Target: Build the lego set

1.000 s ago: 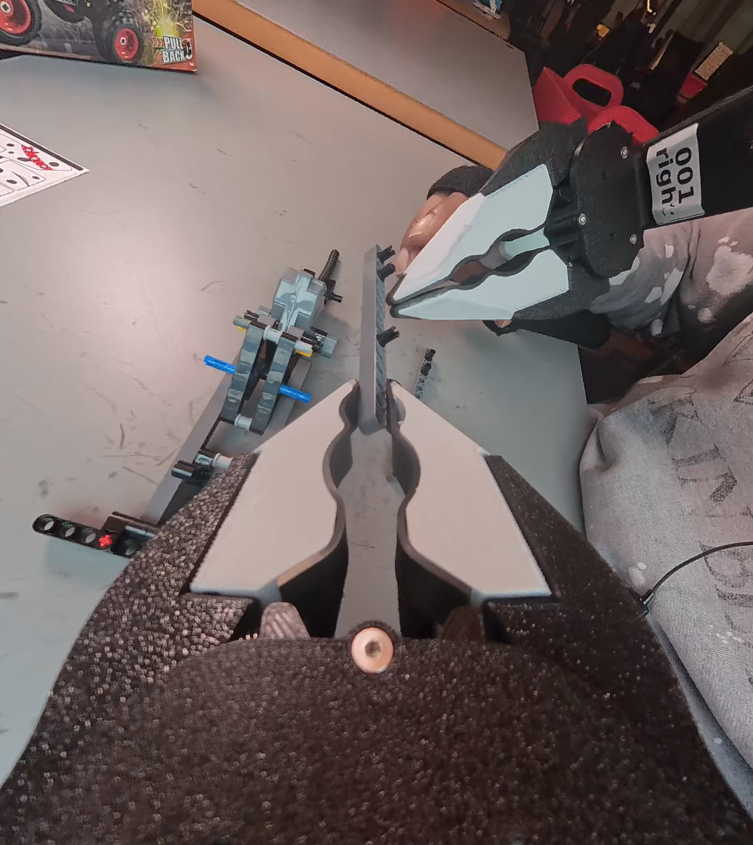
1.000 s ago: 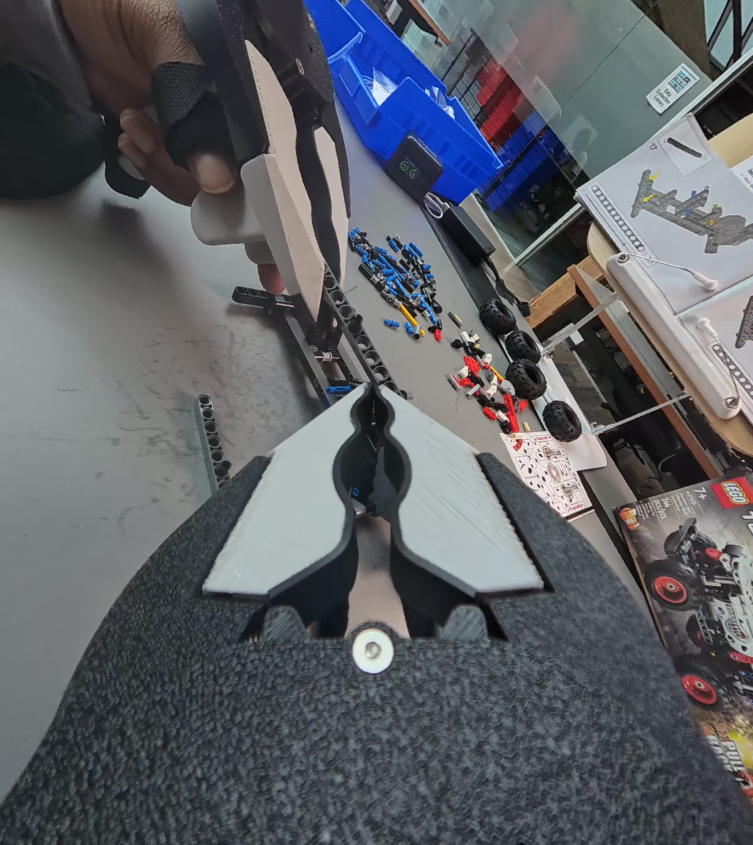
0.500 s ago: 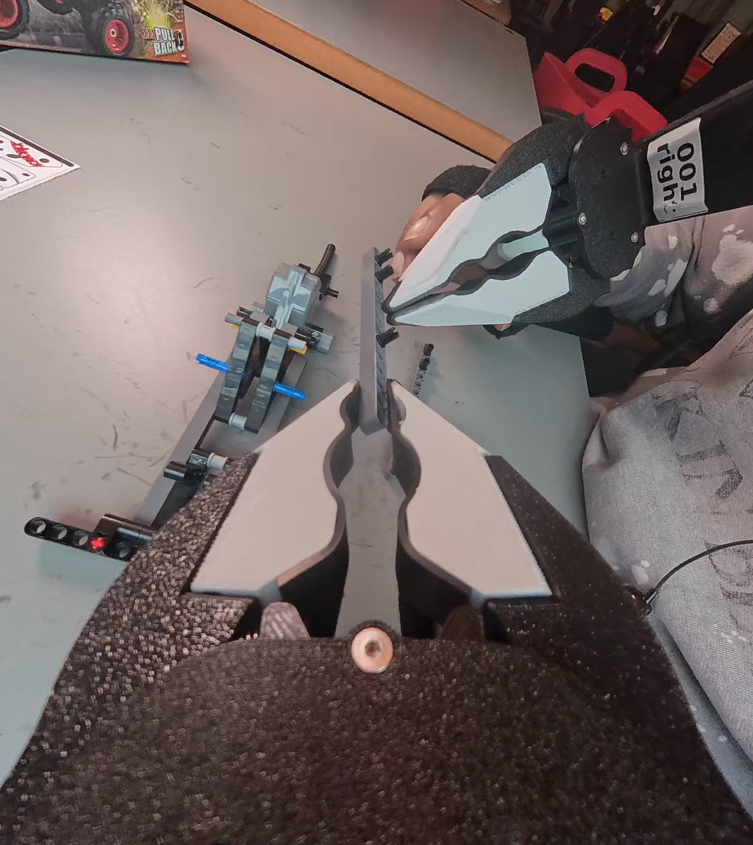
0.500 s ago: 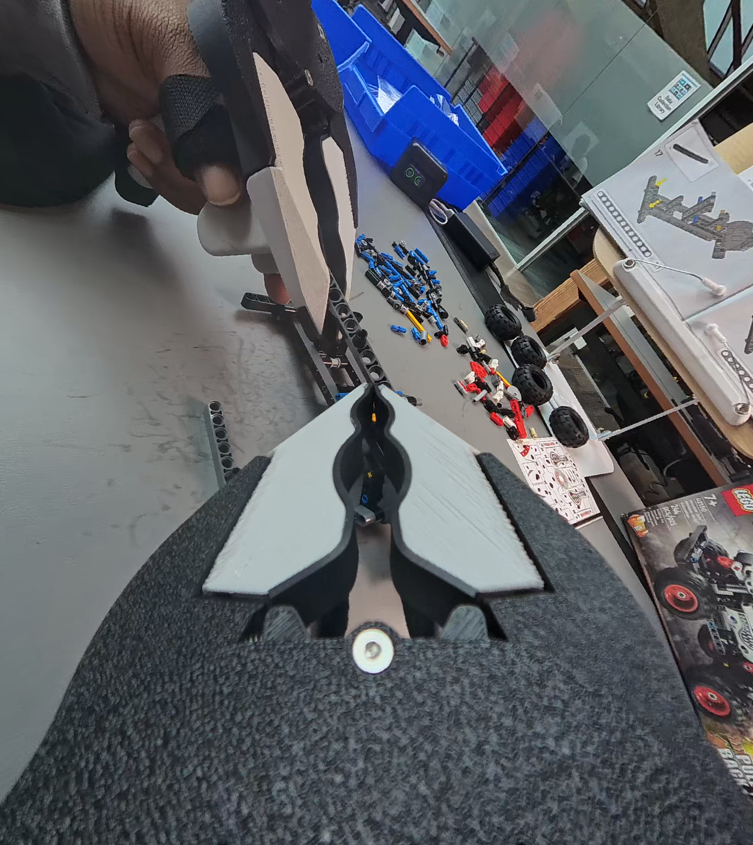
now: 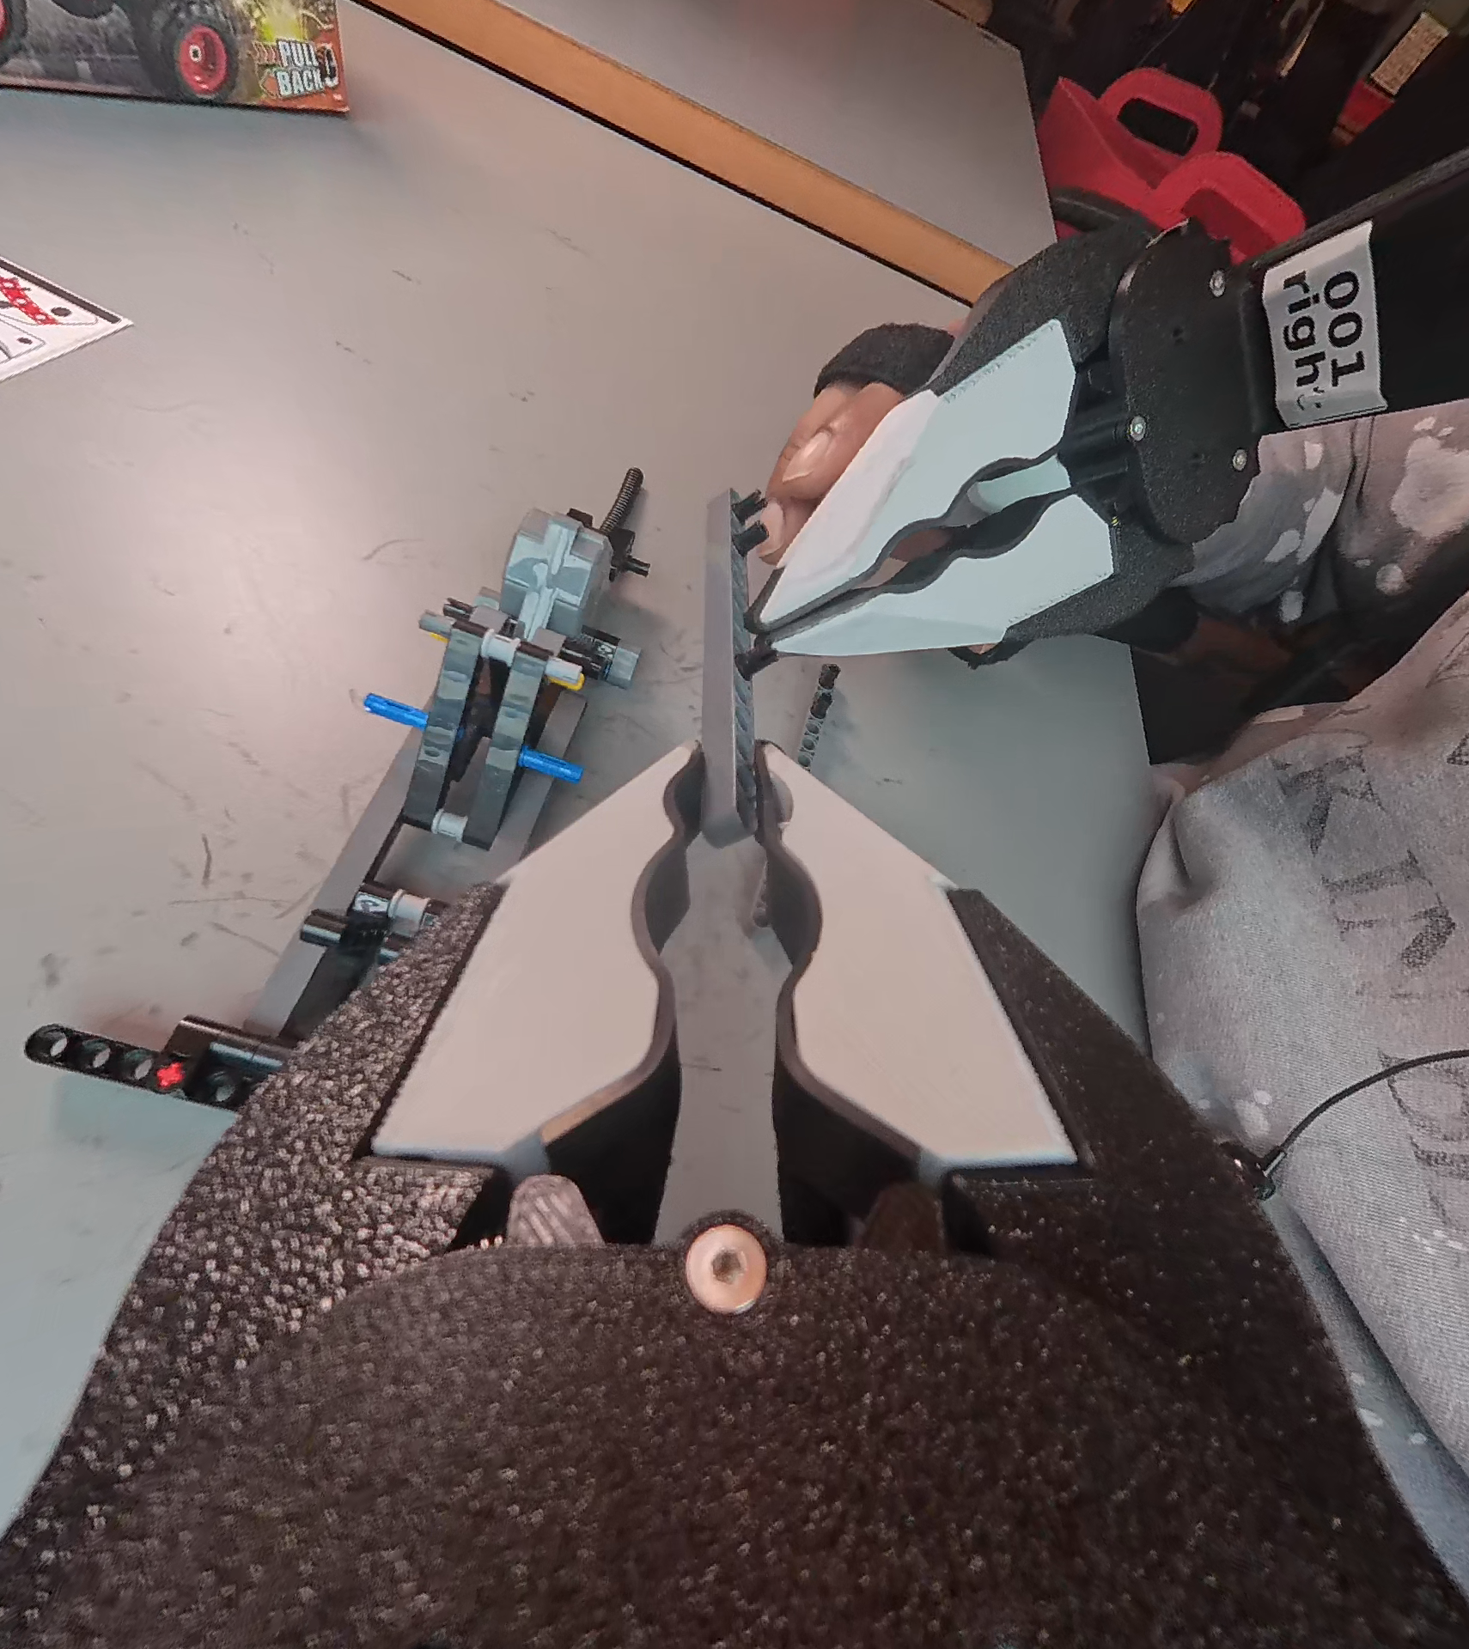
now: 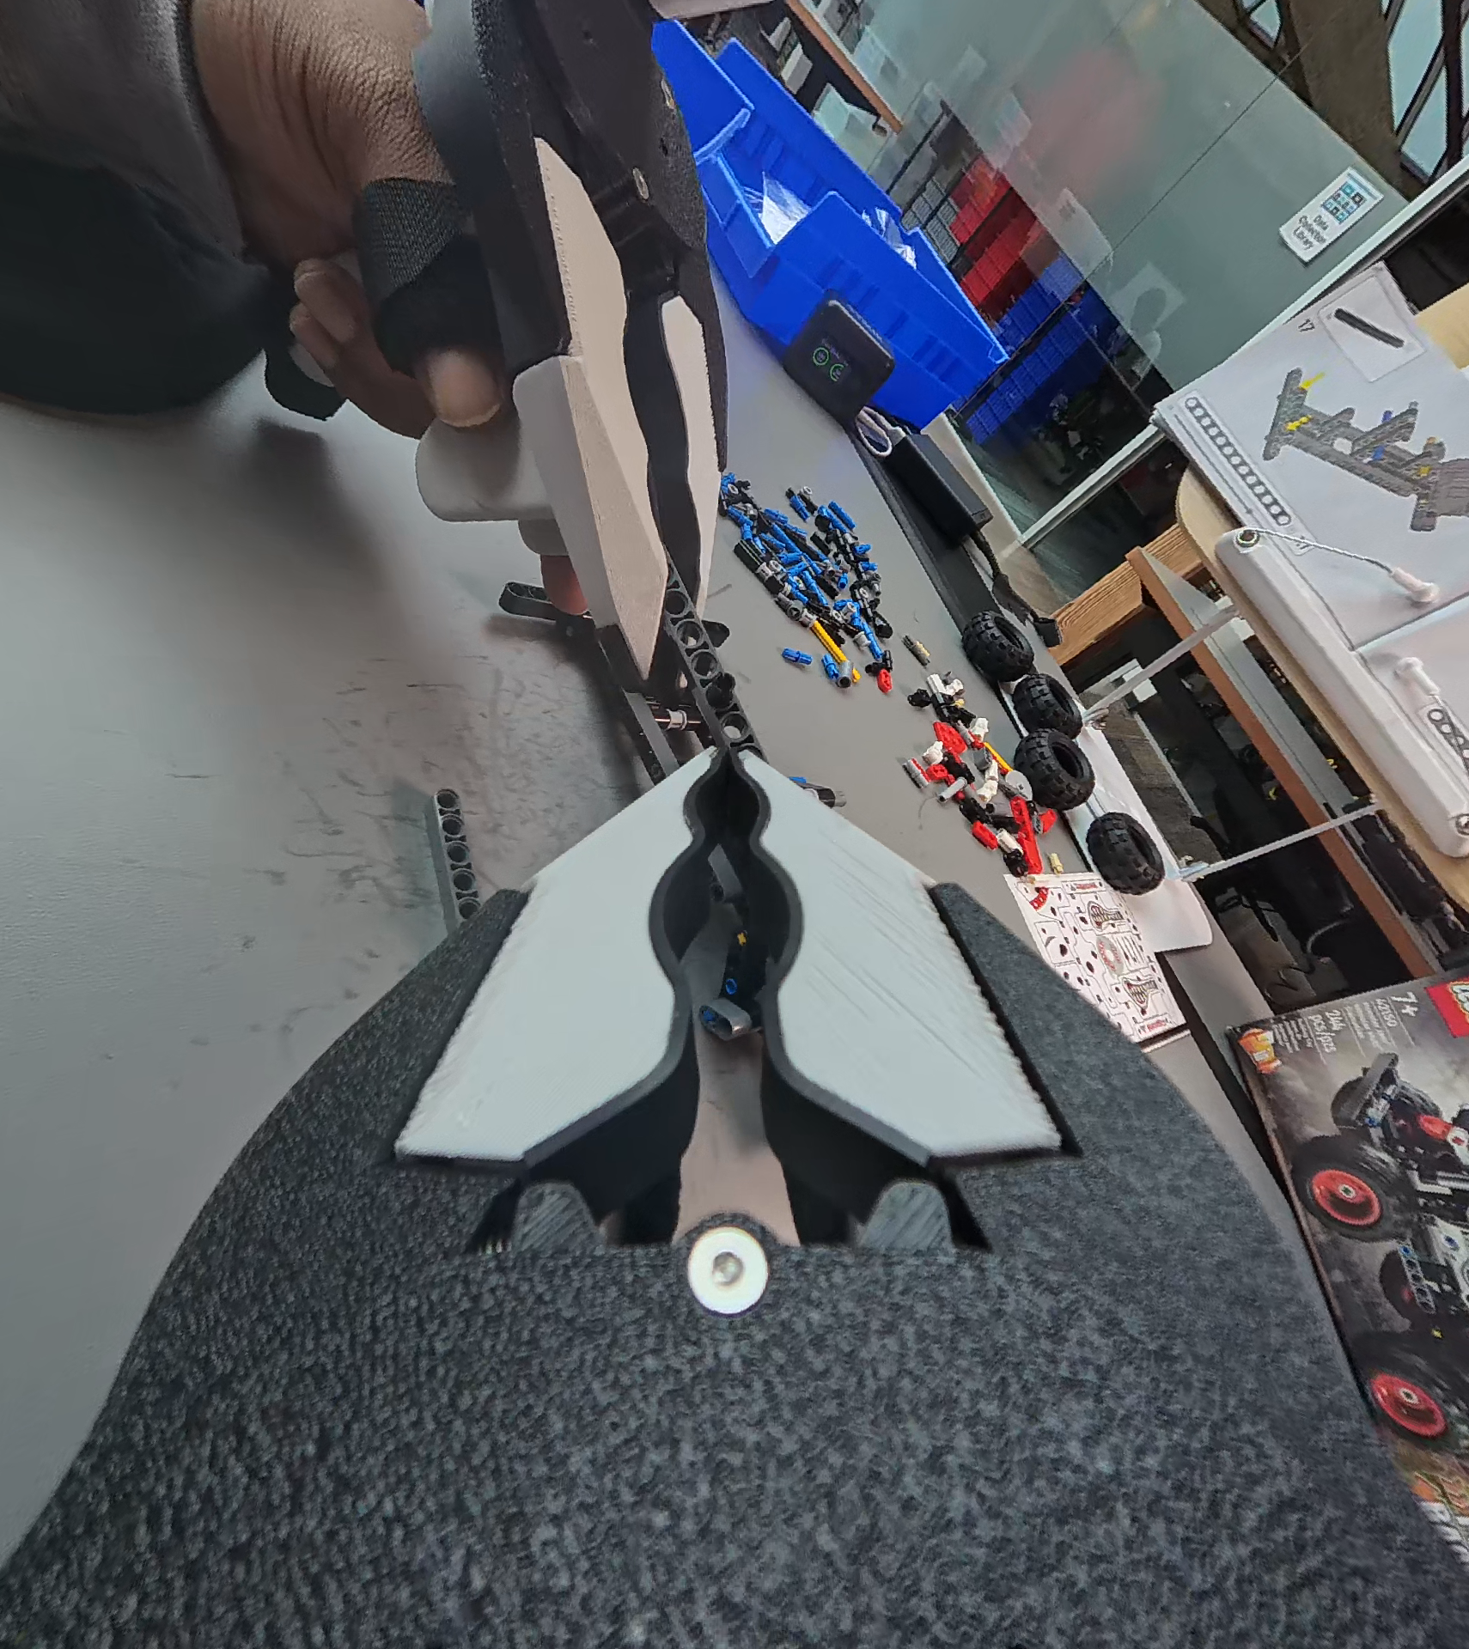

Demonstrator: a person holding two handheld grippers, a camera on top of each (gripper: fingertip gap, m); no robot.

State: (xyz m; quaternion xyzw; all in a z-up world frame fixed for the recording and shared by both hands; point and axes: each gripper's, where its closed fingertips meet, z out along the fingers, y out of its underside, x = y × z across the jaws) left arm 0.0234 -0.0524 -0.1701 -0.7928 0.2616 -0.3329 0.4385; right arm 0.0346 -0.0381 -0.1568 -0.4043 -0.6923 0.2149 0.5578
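Note:
My left gripper [image 5: 726, 758] is shut on a long grey beam [image 5: 724, 625] that stands out past its tips, with three black pins [image 5: 753, 660] along its right side. My right gripper [image 5: 762, 626] is shut, its tips touching that side of the beam between the pins; nothing shows between the tips. In the right wrist view my right gripper [image 6: 726, 758] points at the beam [image 6: 704, 669] held by the left gripper [image 6: 655, 651]. The grey chassis assembly [image 5: 517, 678] with blue axles lies on the table to the left of the beam.
A short grey beam [image 6: 454, 857] lies near the table edge. Piles of blue-black parts [image 6: 811, 571] and red-white parts [image 6: 972, 785], tyres [image 6: 1052, 767], a sticker sheet [image 6: 1097, 955], the set's box [image 6: 1427, 1205], blue bins [image 6: 802, 241] and an instruction booklet [image 6: 1382, 446] lie to the right. Less than 4 cm separates the two grippers' tips.
My right gripper has moved slightly down the beam and closer to it. My left gripper still holds the beam in nearly the same place.

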